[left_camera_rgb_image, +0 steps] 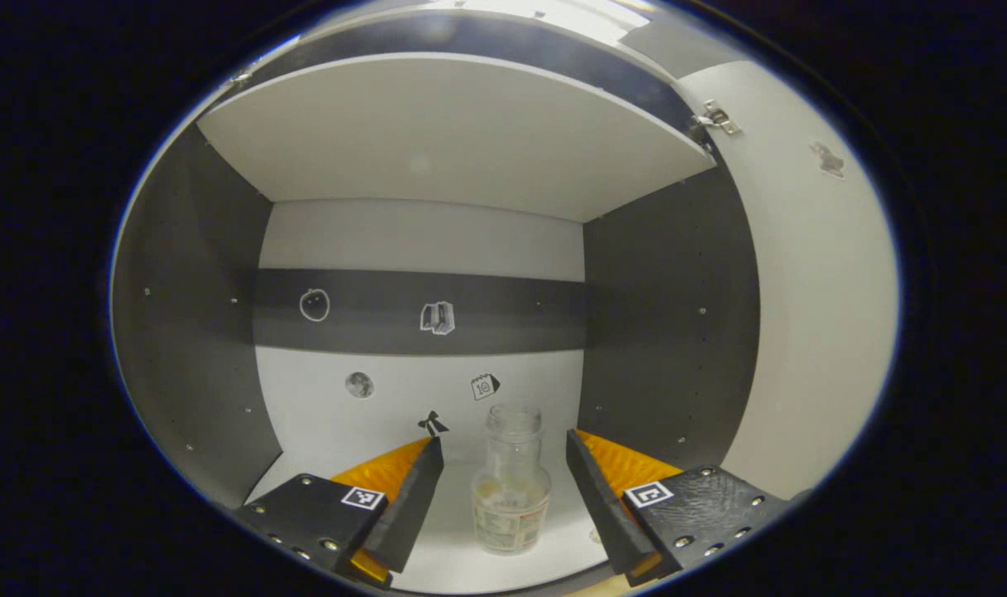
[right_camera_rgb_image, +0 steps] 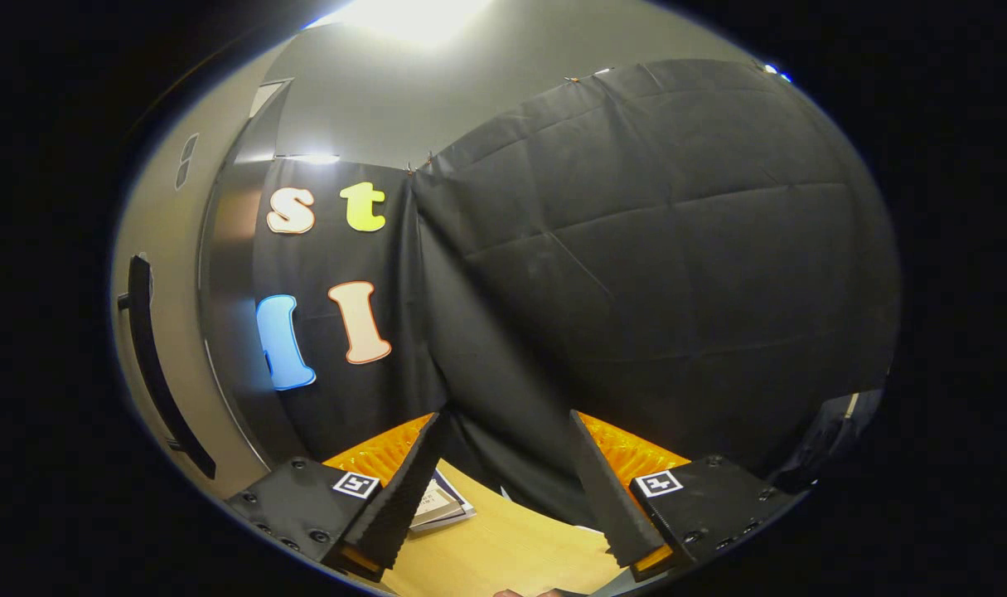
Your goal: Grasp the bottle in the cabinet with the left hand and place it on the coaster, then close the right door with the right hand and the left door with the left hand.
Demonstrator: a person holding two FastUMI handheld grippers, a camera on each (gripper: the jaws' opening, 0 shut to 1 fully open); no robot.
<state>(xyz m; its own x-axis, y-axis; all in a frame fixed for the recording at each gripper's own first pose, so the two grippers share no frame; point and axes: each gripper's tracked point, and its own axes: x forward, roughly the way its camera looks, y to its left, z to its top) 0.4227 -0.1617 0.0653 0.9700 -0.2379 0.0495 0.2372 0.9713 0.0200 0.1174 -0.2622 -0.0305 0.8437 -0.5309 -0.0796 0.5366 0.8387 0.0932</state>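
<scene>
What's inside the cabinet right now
One clear bottle stands upright on the cabinet's bottom shelf, between the open left gripper's fingers, untouched. Stickers dot the back wall. The space above the upper shelf is hidden.

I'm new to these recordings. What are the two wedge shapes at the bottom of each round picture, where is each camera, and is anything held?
A person holds a two-finger tool in each hand; each camera rides on one tool and looks along its fingers. In the left gripper view, the left gripper is open inside a cabinet, its fingers either side of a clear bottle standing on the cabinet floor, not yet gripping it. In the right gripper view, the right gripper is open and holds nothing above a wooden table, where a booklet lies.
</scene>
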